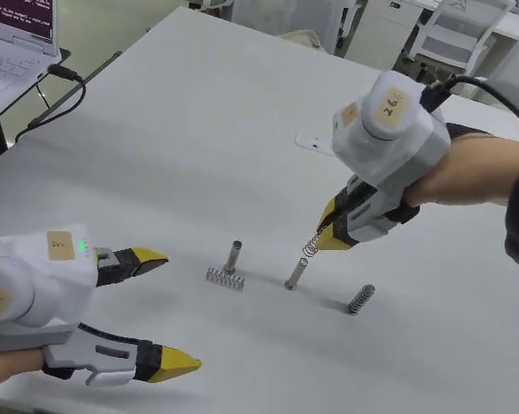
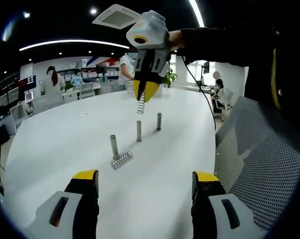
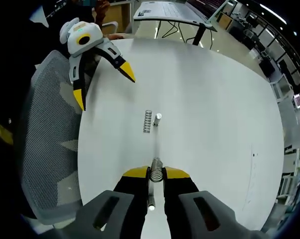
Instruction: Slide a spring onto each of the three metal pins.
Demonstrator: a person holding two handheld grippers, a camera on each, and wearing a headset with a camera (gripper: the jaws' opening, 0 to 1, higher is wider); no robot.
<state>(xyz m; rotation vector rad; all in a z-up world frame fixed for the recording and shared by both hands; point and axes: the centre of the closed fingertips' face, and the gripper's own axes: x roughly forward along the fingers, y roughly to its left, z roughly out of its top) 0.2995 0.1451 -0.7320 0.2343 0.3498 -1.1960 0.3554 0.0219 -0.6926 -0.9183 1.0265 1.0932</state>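
Note:
Three metal pins stand on the white table [image 1: 173, 129]. The left pin [image 1: 234, 255] is bare, with a loose spring [image 1: 225, 278] lying at its foot. The middle pin [image 1: 296, 273] is bare too. The right pin [image 1: 360, 298] wears a spring. My right gripper [image 1: 333, 241] is shut on a spring [image 1: 311, 246], which hangs just above the middle pin; the same held spring [image 3: 156, 169] sits between its fingers. My left gripper [image 1: 169, 310] hovers open near the front left with nothing in it. From the left gripper view [image 2: 145, 177], the right gripper [image 2: 148, 92] holds its spring [image 2: 141, 103] over the middle pin [image 2: 138, 131].
A laptop [image 1: 14, 43] and a black cable [image 1: 65, 90] are at the far left beside the table. A small white label [image 1: 311, 142] lies behind the pins. A mesh chair [image 2: 262, 149] stands at the table's near side. People sit at desks in the background.

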